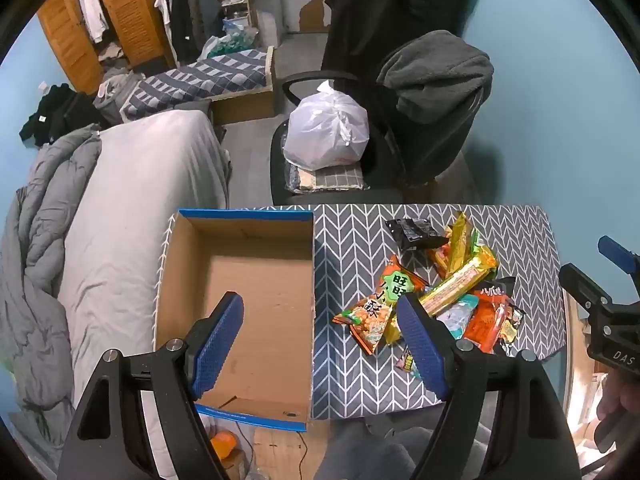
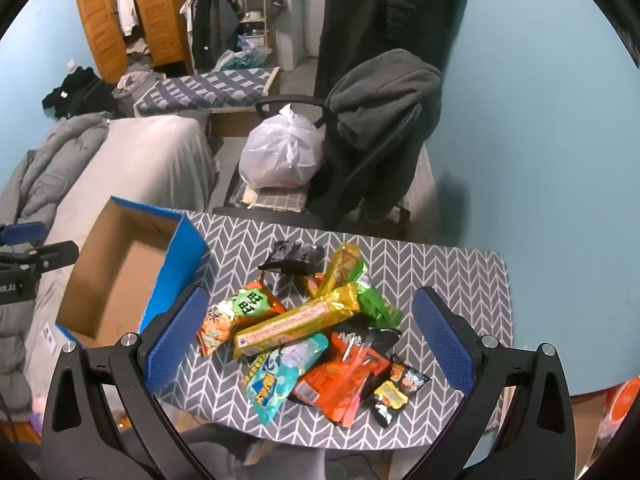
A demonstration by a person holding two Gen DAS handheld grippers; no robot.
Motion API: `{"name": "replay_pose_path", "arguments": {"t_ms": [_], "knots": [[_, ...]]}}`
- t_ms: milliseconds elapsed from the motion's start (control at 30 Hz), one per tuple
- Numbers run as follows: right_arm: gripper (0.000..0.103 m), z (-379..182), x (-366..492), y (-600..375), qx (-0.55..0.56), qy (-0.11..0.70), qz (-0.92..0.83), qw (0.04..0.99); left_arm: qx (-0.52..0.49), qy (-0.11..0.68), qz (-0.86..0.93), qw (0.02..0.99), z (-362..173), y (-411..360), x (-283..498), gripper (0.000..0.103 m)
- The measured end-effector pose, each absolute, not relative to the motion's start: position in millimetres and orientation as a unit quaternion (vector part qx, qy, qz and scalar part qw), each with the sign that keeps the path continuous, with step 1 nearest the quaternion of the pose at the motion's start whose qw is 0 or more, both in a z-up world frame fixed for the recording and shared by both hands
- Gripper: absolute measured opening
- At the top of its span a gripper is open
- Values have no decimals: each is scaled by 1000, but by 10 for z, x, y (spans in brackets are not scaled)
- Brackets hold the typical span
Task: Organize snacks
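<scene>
At the left of the small table, an open cardboard box with a blue outer skin and bare brown inside (image 1: 256, 280) is standing empty on the grey chevron-patterned tablecloth (image 1: 348, 232). The left gripper (image 1: 320, 336) is being held above the box's right wall, its blue ribbed pads spread wide with nothing between them. To the right of the box, well apart from it, a loose pile of snack packets is lying on the cloth: an orange-and-green bag of puffed snacks (image 2: 232, 316) at the pile's left edge, a long gold-wrapped bar (image 2: 296, 320) resting across the top, a pale blue packet (image 2: 280, 372) and an orange-red packet (image 2: 340, 384) under it, and a small black packet (image 2: 294, 258) at the far side. The right gripper (image 2: 316, 344) is being pointed steeply down over this pile, its jaws also fully spread and empty.

The first pick is probably being lined up. The gold bar is best taken first, since it is lying on top and pinning others; it should be closed on across its narrow width near the middle, so it hangs level. The grip should be kept gentle, as the contents may be crushed. The packet is then best lowered flat against one box wall, leaving room for the rest.
</scene>
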State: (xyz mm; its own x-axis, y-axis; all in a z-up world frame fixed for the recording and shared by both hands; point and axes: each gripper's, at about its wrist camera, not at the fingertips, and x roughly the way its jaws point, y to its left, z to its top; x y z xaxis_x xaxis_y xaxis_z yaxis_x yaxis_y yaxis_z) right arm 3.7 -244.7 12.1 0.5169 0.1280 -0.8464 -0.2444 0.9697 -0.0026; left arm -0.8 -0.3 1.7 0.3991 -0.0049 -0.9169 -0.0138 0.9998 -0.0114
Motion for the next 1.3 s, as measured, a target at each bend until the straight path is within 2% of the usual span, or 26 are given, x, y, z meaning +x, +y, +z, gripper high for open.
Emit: {"name": "replay_pose_path", "arguments": {"t_ms": [1300], "knots": [[102,4,78,-2480,-52,485,125,864,-29,551,11,834,4,-156,97,80]]}}
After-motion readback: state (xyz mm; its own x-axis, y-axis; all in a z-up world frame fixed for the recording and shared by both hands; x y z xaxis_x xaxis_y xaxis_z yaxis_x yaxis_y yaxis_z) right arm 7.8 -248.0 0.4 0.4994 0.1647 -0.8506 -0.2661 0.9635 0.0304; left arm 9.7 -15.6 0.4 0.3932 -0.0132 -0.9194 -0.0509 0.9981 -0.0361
